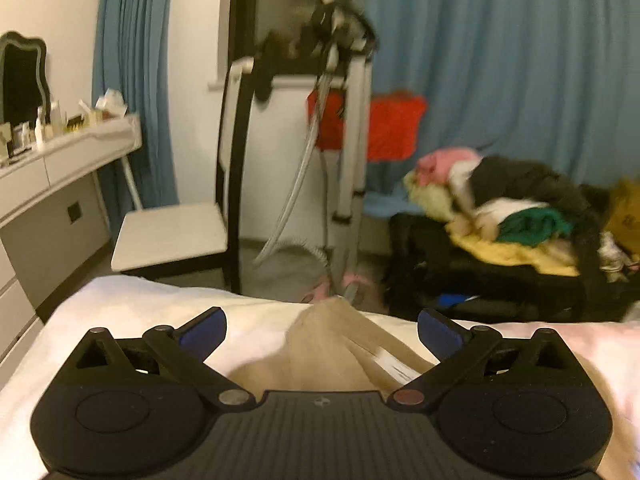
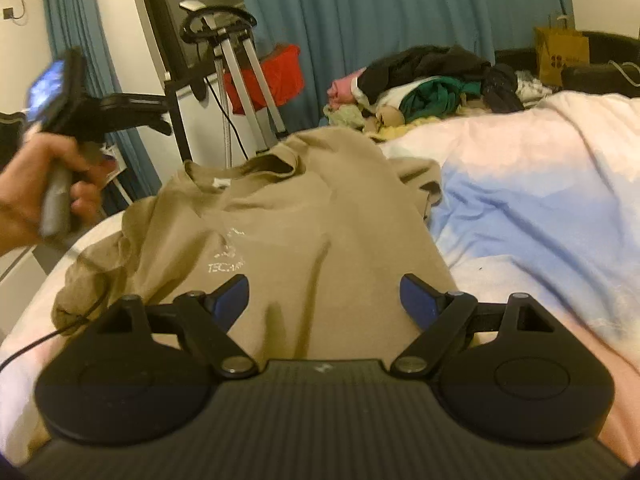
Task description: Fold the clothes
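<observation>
Tan shirt [image 2: 288, 216] lies spread below both tools — left [image 1: 322, 334], right [image 2: 323, 299] — fingers apart.

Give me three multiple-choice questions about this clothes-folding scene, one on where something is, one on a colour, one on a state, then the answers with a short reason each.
1. Where does the tan T-shirt lie?
A. On the white chair
B. Spread on the bed
C. On the dresser

2. What colour are the curtains behind the clothes pile?
A. Blue
B. Yellow
C. White

3. What state is the right hand-held gripper in?
A. Shut on the shirt
B. Shut on nothing
C. Open above the shirt

Answers:
1. B, the shirt lies chest-up on the pale bedspread, collar toward the far edge.
2. A, the folds behind the pile are plainly blue.
3. C, its blue pads stand wide apart with shirt fabric showing between them and nothing pinched. The left hand-held gripper is open too.
</observation>
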### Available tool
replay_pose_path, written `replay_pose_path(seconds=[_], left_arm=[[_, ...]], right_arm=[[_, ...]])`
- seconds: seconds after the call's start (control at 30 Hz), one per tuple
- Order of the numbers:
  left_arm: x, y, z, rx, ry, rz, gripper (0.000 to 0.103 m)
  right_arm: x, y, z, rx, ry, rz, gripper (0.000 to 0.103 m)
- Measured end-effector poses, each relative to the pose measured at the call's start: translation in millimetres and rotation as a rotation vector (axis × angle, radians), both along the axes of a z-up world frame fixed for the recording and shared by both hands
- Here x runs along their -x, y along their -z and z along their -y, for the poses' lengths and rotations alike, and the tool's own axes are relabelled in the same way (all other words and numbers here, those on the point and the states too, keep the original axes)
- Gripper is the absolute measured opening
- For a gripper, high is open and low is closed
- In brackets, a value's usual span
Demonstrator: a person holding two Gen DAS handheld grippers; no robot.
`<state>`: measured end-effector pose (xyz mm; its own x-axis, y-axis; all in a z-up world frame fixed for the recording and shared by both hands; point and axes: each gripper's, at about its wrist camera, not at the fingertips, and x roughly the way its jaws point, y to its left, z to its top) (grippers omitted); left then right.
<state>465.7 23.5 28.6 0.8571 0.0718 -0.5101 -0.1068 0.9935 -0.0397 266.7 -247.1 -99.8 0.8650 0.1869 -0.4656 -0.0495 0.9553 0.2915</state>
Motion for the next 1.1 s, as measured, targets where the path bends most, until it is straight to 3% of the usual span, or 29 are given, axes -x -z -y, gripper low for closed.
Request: replay_pose_path(seconds=[0.17,0.27,0.4,0.53,0.63,0.7,1.0,1.03,1.07,1.1], left_arm=[[137.7,-19.7,6.7,0.078,0.051,0.065,0.103],[224.3,-21.2,4.6,0.050,0.064,0.103,0.103],[303.8,-3.2,-16.6,0.114,0.042,0.136,0.103],[326.4,14.6,-35.8,0.099,-0.004,0.130,0.103],[322.9,24.6,-49.2,0.099,-0.045,0.142,0.103],[316.3,31.6,-62.5,0.171,-0.058,0.144,0.103],[293.2,51.3,-121.3,0.331,-0.175,0.129,0.103],[287.5,56.2,-126.1,0.345,-0.188,0.119,0.103],[281.0,61.4,-130.4,0.357,-0.201,0.108,0.103],[274.5,66.7,-134.7,0.370,-0.214,0.097,0.103]], right_arm=[[14.4,-5.9,0.6,-0.033,-0.022,0.026,0.083],[19.2,-9.5,-3.4,-0.043,-0.043,0.039,0.071],[22.0,-14.1,-8.9,-0.057,-0.071,0.050,0.061],[9.9,-8.4,-14.6,-0.069,-0.079,0.017,0.048],[-21.0,-1.8,-18.6,-0.096,-0.096,-0.010,0.048],[-55.3,4.9,-21.8,-0.122,-0.095,-0.033,0.048],[-231.9,29.5,-48.3,-0.172,-0.014,-0.092,0.048],[-245.9,30.1,-52.5,-0.173,-0.010,-0.090,0.038],[-258.5,29.2,-57.4,-0.160,-0.005,-0.083,0.019],[-269.8,27.3,-61.6,-0.142,0.007,-0.073,0.017]])
